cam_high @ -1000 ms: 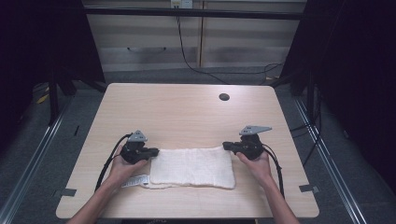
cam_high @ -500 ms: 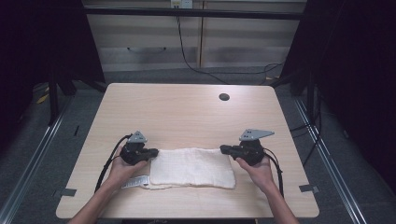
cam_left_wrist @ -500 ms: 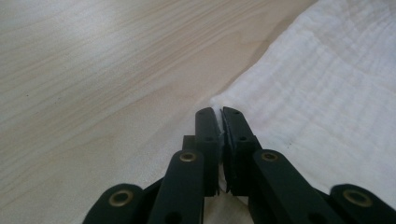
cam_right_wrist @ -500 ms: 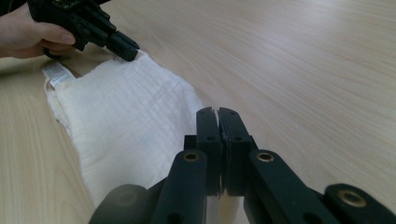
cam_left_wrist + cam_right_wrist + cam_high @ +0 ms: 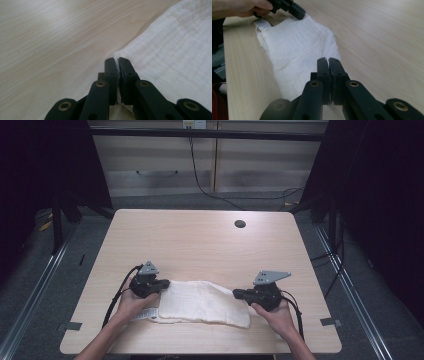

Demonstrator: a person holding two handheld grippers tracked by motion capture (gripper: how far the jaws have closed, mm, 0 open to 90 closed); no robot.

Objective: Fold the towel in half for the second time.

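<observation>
My left gripper point(image 5: 118, 60) rises from the bottom edge, its two black jaws pressed together with a thin sliver of white cloth point(image 5: 175, 62) pinched between the pads — I have it right at a corner, where the fabric's edge comes to a point. The cloth spreads away to the right and upward, finely ribbed, lying flat on the pale wooden table point(image 5: 50, 45). To the left of my jaws runs bare wood grain — light, with soft glare near the top.
</observation>
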